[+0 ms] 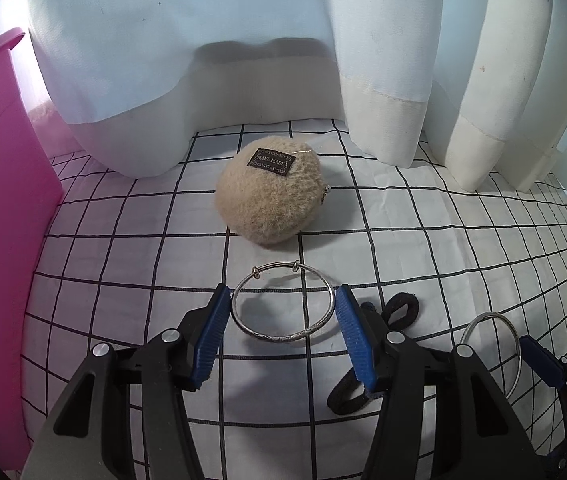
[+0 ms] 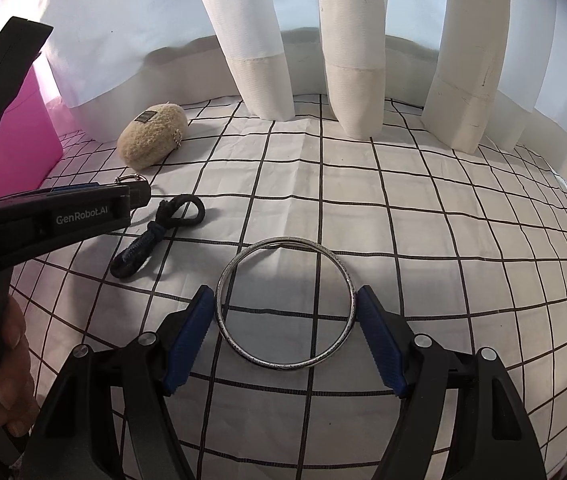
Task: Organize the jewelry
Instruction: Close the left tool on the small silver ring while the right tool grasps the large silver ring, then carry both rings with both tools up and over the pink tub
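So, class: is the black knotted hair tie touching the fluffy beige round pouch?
Apart. The right wrist view shows checked cloth between hair tie and pouch.

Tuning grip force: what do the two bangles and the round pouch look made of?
Left bangle: thin silvery metal, glossy, sliding knots at top. Right bangle: thicker silvery metal, speckled, looks tarnished or textured. Pouch: tan plush fabric, fuzzy pile, dark sewn label; soft, likely compressible.
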A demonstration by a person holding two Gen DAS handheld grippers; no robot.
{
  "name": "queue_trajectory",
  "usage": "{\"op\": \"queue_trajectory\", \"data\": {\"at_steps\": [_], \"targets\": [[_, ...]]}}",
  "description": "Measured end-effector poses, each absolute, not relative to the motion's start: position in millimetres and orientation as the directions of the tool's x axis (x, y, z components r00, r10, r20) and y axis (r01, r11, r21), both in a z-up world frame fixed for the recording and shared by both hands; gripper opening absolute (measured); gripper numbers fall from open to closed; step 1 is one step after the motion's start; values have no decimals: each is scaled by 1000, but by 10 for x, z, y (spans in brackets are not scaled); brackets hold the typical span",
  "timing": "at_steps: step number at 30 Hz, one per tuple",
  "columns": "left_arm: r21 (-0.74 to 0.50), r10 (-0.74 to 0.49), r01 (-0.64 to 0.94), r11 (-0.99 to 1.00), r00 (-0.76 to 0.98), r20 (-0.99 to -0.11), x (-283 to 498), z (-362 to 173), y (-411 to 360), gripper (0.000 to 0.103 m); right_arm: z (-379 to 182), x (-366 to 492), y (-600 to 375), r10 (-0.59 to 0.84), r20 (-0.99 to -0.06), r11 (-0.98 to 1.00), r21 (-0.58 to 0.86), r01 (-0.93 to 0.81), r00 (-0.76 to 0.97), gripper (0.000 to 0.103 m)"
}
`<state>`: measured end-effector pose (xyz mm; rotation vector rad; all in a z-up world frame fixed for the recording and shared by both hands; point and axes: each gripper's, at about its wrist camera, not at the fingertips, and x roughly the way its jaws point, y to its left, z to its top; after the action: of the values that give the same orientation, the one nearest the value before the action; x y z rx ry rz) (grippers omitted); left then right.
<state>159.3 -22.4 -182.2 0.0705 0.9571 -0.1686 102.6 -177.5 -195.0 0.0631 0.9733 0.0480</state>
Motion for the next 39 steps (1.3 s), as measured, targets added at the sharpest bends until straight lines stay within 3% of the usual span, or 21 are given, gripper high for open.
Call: {"op": "queue_trajectory", "data": {"at_steps": [22,39], "targets": [[16,-31,71,997,607,-794,1041,-1309,9,53,-1522,807,-2181,99,-795,995,85,-52,598,70],[8,105,-142,990,691,-715,298,-257,311,53,-475,754,-2195,232,-726,961,69,-267,647,70]]}}
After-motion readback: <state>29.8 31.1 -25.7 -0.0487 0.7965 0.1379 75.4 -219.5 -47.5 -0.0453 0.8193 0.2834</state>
